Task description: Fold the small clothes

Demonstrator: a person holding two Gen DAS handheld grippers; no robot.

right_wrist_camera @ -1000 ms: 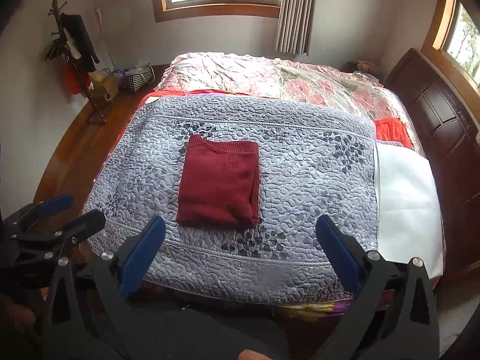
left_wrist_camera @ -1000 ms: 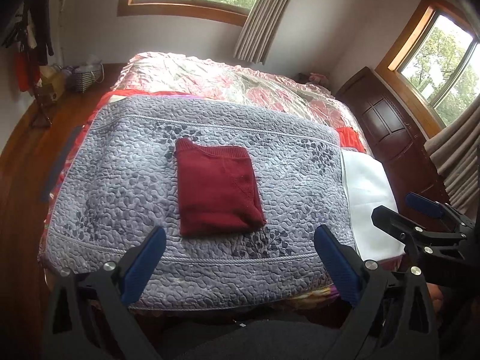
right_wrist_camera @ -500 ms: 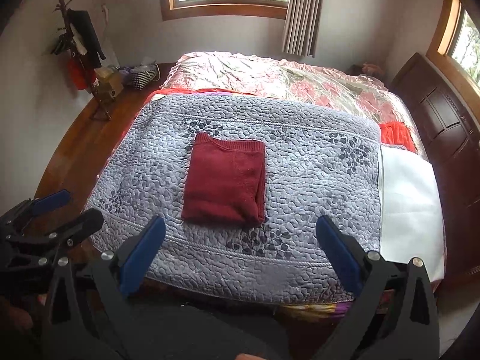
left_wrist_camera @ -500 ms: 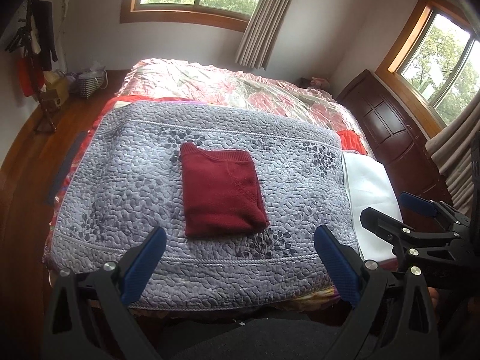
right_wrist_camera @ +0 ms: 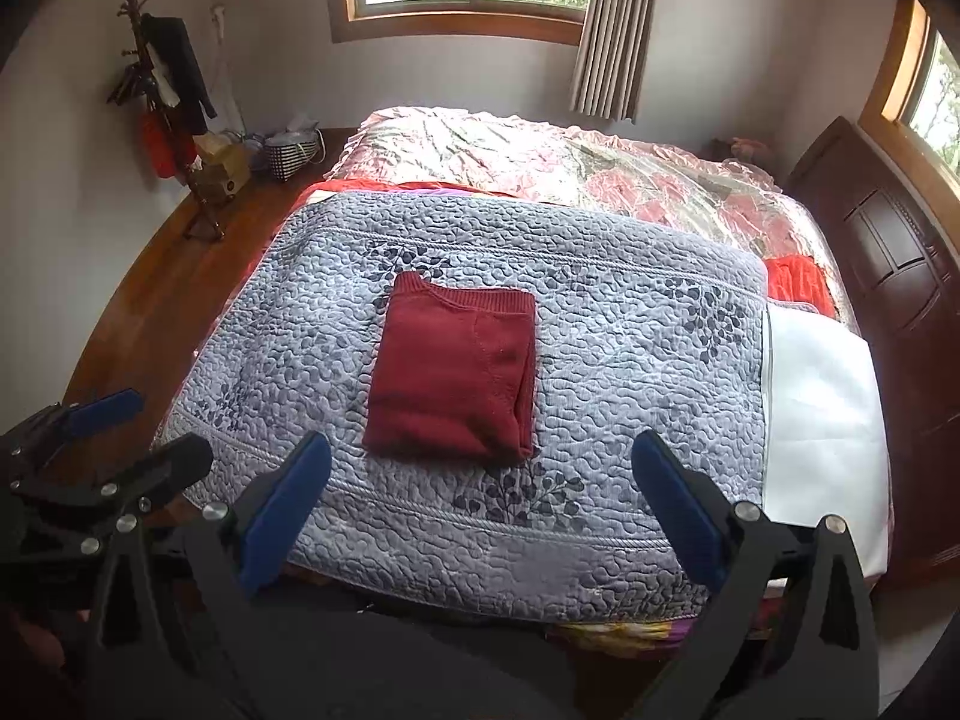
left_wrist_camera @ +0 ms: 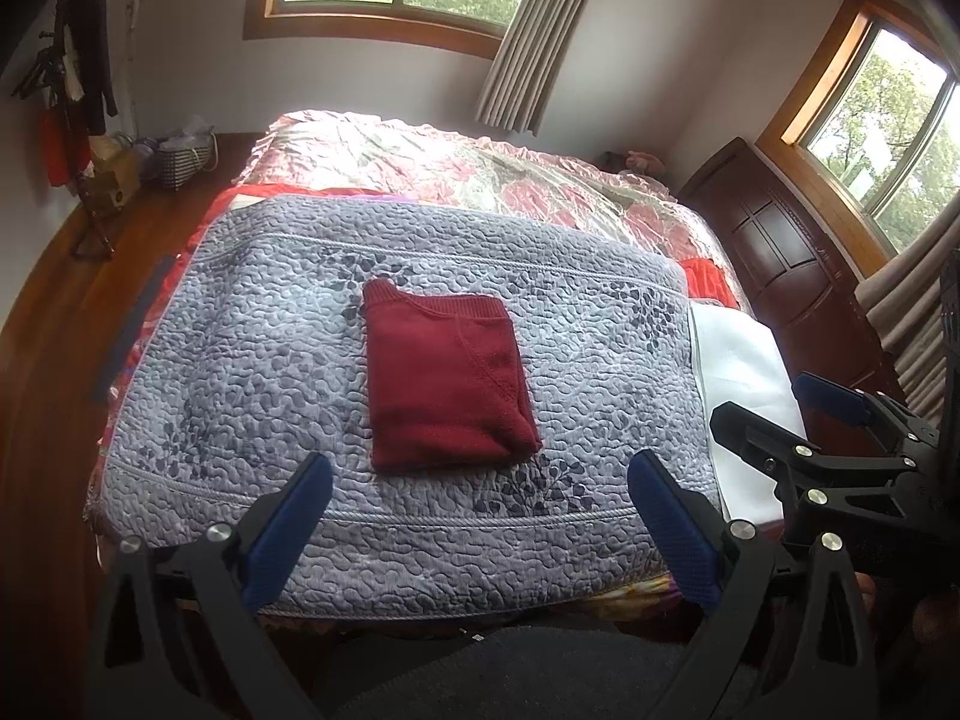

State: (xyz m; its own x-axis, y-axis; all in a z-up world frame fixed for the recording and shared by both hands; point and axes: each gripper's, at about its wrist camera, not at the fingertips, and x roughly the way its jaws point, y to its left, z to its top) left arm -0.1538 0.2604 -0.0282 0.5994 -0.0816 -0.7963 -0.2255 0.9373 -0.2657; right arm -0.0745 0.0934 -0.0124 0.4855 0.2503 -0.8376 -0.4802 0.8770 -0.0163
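Observation:
A dark red knitted garment [left_wrist_camera: 444,378] [right_wrist_camera: 453,375] lies folded into a neat rectangle in the middle of the grey quilted blanket [left_wrist_camera: 252,360] [right_wrist_camera: 648,360] on the bed. My left gripper [left_wrist_camera: 477,531] hangs open near the bed's front edge, short of the garment, with nothing between its blue pads. My right gripper [right_wrist_camera: 480,519] is open and empty too, held back at the same edge. In the left wrist view the right gripper [left_wrist_camera: 786,402] shows at the right; in the right wrist view the left gripper [right_wrist_camera: 144,426] shows at the left.
A white cloth [left_wrist_camera: 738,372] [right_wrist_camera: 822,396] lies at the blanket's right side, with a bright red cloth [right_wrist_camera: 798,285] beyond it. A floral cover [left_wrist_camera: 456,174] spreads over the far half of the bed. A dark wooden headboard [right_wrist_camera: 894,264] stands right; a coat rack [right_wrist_camera: 162,102] stands left.
Both grippers have drawn back and tilted up a little, so the garment sits slightly lower and more of the room shows. The garment itself has not moved.

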